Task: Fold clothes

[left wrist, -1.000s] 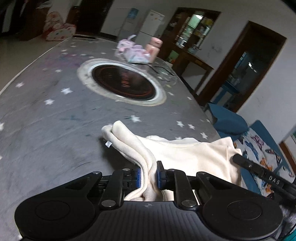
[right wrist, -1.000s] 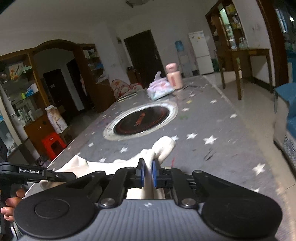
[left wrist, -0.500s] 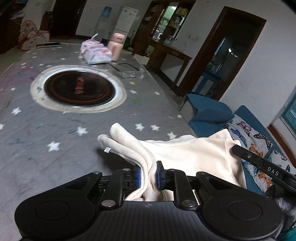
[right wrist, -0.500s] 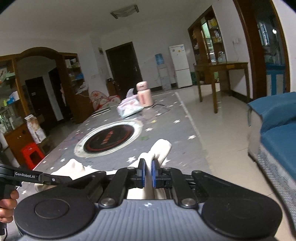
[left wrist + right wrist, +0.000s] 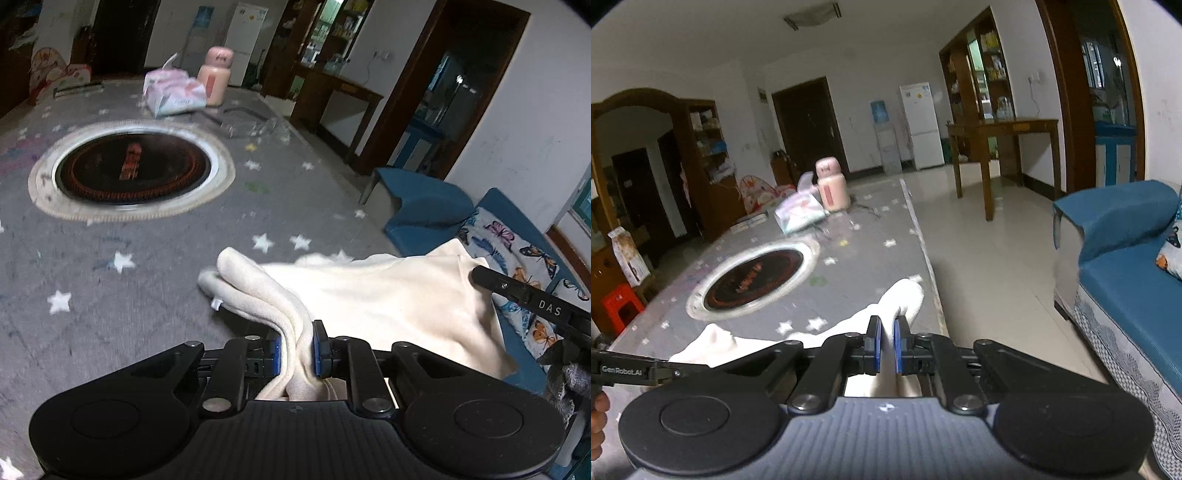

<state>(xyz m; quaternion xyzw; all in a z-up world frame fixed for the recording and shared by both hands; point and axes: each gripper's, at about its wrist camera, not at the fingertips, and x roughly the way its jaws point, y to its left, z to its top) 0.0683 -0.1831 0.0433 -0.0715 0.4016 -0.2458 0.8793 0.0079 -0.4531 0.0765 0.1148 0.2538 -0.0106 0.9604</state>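
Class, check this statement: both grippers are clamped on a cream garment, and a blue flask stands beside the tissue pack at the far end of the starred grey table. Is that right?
Not quite: the flask is pink, not blue, as the right wrist view shows. The rest holds: the left gripper and right gripper both clamp the cream garment, and the flask stands beside the tissue pack on the table.

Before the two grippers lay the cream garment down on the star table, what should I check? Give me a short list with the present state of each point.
1. Left gripper shut on the cream garment: ok.
2. Right gripper shut on the same cloth: ok.
3. Cloth between the two grips free of twists: cannot tell, bunched folds at the left grip.
4. Garment fully over the table: not ok, its right part hangs past the edge.
5. Hotplate ring clear of the cloth: ok.
6. Tissue pack and pink bottle far from the cloth: ok.
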